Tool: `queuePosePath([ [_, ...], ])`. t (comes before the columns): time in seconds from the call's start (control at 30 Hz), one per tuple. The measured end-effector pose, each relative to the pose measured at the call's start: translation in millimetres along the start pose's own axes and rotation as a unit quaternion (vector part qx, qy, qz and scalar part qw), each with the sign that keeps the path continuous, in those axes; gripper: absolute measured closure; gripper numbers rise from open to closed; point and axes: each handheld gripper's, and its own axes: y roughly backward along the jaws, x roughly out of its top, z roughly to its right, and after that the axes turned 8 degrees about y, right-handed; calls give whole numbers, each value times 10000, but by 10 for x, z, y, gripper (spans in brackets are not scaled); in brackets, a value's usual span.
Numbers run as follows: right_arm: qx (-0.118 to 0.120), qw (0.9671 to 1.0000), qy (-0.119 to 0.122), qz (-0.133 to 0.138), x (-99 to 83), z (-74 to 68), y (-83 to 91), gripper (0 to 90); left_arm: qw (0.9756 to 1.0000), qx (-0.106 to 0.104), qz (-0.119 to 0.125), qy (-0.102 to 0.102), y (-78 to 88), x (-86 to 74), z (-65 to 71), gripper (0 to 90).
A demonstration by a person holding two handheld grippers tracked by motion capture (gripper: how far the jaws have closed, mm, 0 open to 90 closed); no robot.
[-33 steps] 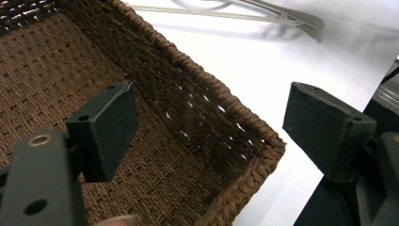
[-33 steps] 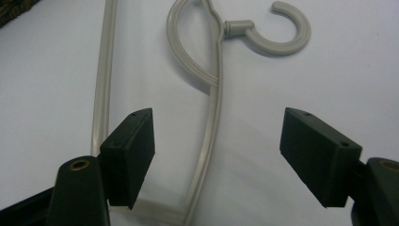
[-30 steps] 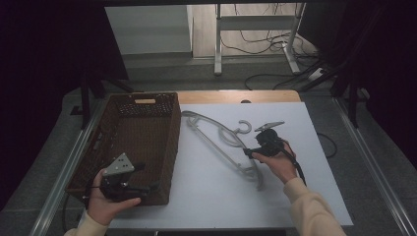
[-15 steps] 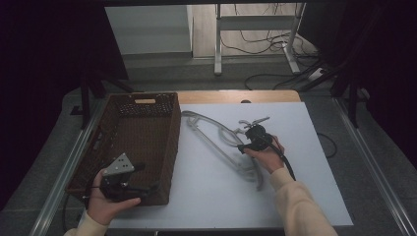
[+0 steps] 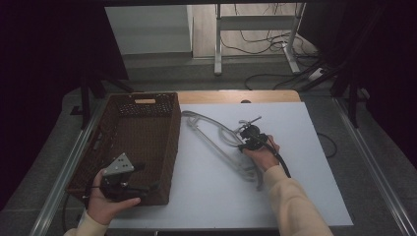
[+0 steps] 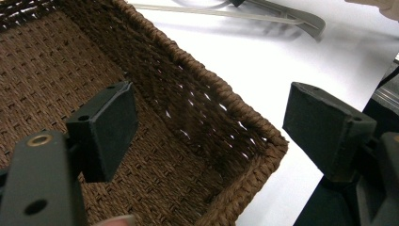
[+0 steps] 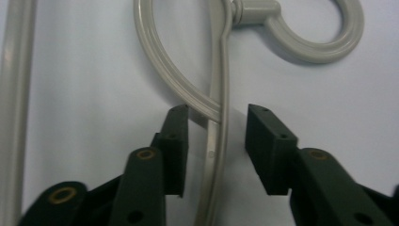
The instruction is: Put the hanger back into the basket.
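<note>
Right gripper view: right claw (image 7: 214,141) agape, straddling hanger (image 7: 221,94) bar; left claw (image 6: 211,136) wide, over basket (image 6: 226,94) corner rim.

— What is the person wearing?
— Cream long sleeves are showing on both forearms; the right sleeve (image 5: 295,201) is running up to the wrist, and only a cuff of the left sleeve (image 5: 86,227) is peeking in.
— And the tongs?
— Both are looking black. The left tongs (image 5: 129,178) are carrying a grey three-cornered plate (image 5: 118,165) on top. In the left gripper view its jaws are showing as blocky black pads with small screw holes, and a brass-coloured rivet (image 6: 39,139) is sitting in the arm behind one.
— The right tongs (image 5: 249,133)?
— Similar black jaws, brass rivets (image 7: 146,153) too, and a dark cable (image 5: 281,162) is trailing along the wrist; its maker's markings, if any, are too blurred to read.
</note>
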Motion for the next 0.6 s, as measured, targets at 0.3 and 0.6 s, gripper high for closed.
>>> queuePosePath([
  [0.3, 181, 9998, -57, -41, 8, 16, 7, 783, 10000, 18, -8, -20, -1, 1, 9, 185],
  [0.6, 181, 9997, -83, 117, -52, 98, 28, 801, 10000, 44, 6, -16, 5, -2, -2, 185],
])
